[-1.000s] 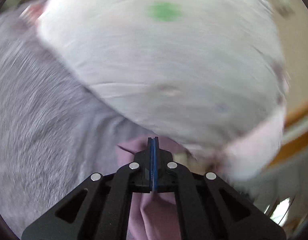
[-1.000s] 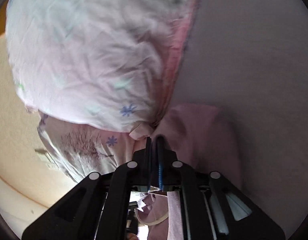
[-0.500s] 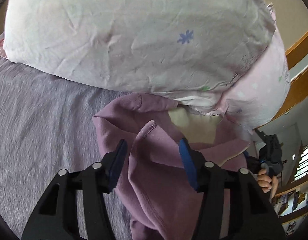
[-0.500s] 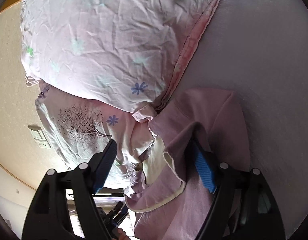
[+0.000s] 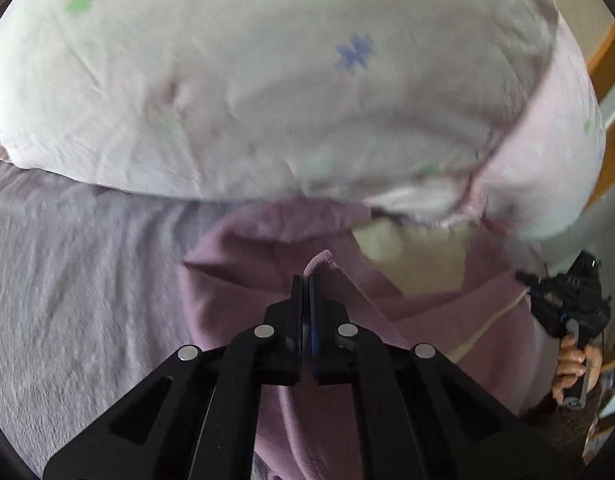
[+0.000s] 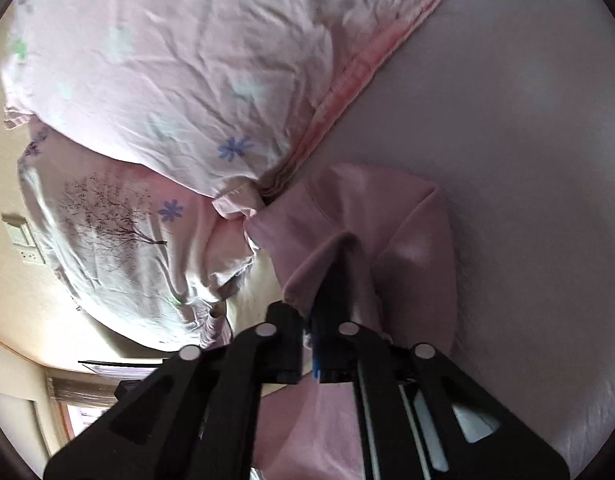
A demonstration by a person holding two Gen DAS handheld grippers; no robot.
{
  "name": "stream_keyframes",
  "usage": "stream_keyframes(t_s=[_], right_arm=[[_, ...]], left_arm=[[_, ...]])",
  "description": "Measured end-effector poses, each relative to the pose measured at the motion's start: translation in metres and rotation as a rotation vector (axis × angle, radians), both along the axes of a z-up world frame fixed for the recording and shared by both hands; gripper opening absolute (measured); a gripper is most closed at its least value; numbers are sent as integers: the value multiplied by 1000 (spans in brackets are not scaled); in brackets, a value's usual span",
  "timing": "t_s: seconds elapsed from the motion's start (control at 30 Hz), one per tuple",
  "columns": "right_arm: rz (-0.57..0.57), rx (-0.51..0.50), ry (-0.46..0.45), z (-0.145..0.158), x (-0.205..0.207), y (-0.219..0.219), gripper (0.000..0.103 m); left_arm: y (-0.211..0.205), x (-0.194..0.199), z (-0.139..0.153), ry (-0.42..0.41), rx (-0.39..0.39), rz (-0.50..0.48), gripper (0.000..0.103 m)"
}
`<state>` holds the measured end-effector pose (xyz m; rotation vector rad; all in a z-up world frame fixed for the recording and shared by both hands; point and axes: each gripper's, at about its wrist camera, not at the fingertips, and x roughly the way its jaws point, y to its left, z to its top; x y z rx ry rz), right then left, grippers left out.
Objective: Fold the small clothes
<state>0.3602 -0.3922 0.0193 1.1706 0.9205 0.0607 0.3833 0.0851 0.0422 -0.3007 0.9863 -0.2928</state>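
Observation:
A small mauve garment with a cream inner lining lies on the grey-lilac bed sheet, just in front of a pillow. My left gripper is shut on a raised fold of the garment. In the right wrist view the same garment looks pink, and my right gripper is shut on a pinched edge of it. The right gripper also shows at the right edge of the left wrist view, held by a hand.
A large white flowered pillow lies right behind the garment, with a second pink pillow beside it. The bed sheet stretches to the right. A cream wall with a switch plate and wooden trim stand beyond.
Half a second ago both grippers were open over the garment. Now both have shut on folds of it. One second ago both were shut too.

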Motion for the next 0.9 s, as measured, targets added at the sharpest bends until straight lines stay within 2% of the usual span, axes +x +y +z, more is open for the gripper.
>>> stream_keyframes(t_s=[0.1,0.17,0.33,0.4,0.43,0.47,0.5,0.57,0.67,0.7,0.83,0.9], right_arm=[[-62,-4,-50,6,11,-6,2],[-68,-50,-61,8,23,-3,2],[-100,-99,-43,-4,47,7,2],[-117,-149,8,-11,54,12,8],[-115,-158,18,-12,56,13,22],[-109,-154,9,-12,58,15,43],[-104,-150,-19,-9,58,16,52],[-94,-214,-78,7,53,20,71],[-53,-255,-197,31,37,26,75],[-27,-258,-221,35,31,29,75],[209,-291,-233,36,4,70,76],[304,-331,-231,30,-8,95,76]], left_arm=[[20,10,6,-24,-30,93,2],[23,16,7,-53,-4,135,2],[6,36,-1,-86,132,169,2],[1,42,-5,-95,174,182,2],[-2,43,-4,-102,190,187,2],[-3,43,-3,-100,195,187,2],[-2,43,-1,-95,188,185,2],[6,39,8,-106,155,187,2],[34,19,36,-223,62,236,6],[42,12,41,-233,36,241,9],[63,-21,37,-124,-40,197,42],[66,-40,19,-29,-61,178,44]])
